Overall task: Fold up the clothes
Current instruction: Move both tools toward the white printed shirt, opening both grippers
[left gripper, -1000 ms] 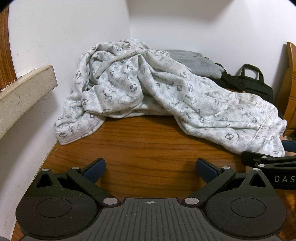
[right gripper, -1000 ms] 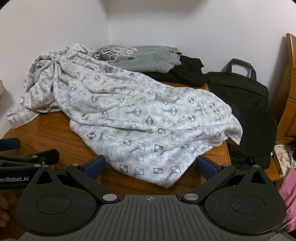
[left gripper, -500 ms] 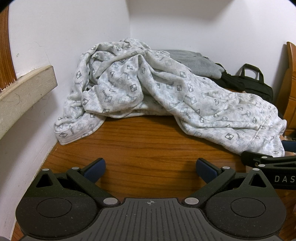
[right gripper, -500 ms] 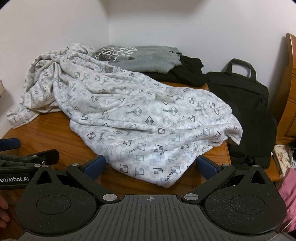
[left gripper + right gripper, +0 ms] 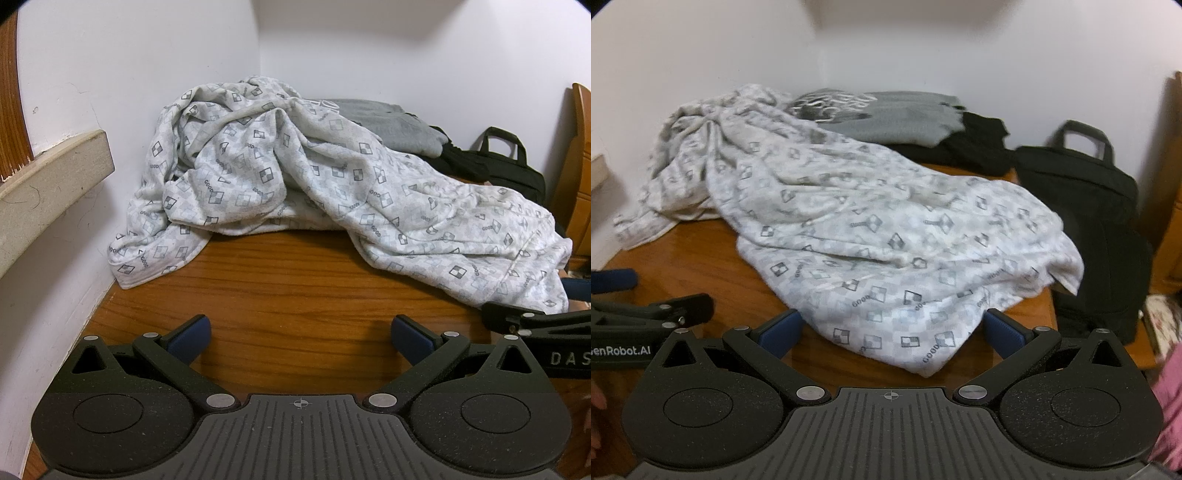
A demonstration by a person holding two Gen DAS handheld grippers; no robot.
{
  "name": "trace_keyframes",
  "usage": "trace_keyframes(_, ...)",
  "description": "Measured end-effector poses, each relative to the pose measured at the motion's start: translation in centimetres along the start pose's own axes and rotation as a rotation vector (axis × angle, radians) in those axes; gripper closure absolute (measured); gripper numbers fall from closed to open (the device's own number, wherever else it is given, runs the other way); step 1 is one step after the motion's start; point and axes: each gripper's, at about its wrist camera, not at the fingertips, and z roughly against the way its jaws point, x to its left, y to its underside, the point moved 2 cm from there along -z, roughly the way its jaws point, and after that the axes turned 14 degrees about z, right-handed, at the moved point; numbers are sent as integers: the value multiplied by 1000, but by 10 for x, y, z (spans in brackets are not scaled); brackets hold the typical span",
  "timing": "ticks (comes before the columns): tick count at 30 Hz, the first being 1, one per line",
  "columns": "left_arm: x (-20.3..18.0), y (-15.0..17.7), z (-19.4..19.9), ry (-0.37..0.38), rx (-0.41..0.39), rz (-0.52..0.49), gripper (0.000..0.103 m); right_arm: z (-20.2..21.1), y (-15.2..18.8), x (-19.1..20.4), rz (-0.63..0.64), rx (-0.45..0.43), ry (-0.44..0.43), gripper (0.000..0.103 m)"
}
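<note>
Left gripper spread, patterned garment well ahead; right gripper spread (hem between fingers)

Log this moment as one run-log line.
stage: pre-grasp | left claw: open, over bare table | right claw: open, at patterned garment near edge | garment: crumpled, unfolded

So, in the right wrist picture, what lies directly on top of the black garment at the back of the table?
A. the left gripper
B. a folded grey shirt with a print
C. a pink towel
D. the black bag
B: the folded grey shirt with its pale print rests on the black garment, behind the crumpled patterned garment on the wooden table.
</note>
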Motion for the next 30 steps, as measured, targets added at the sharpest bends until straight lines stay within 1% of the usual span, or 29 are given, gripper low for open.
trace_keyframes(11, 0, 2, 2, -1, -1, -1, 0, 2, -2, -1, 4, 1, 2, 0)
trace_keyframes(14, -1, 3, 4, -5, -3, 3, 0, 2, -1, -2, 17, -2, -12, 0)
trace_keyframes(18, -5, 1, 7, 7, -11, 2, 0, 6, 2, -6, 95, -22, -112, 0)
trace_keyframes(21, -5, -6, 20, 37, -75, 23, 0, 9, 5, -9, 155, -37, -188, 0)
trace_keyframes(23, -6, -8, 29, 69, -135, 43, 0, 9, 3, -14, 156, -46, -258, 0)
trace_keyframes(25, -9, -12, 34, 86, -181, 54, 0, 7, -1, -19, 162, -39, -313, 0)
trace_keyframes(28, -13, -18, 40, 101, -208, 88, 0, 3, -5, -30, 166, -30, -380, 0)
trace_keyframes(30, -13, -20, 43, 134, -211, 127, 0, 0, -8, -38, 188, -11, -410, 0)
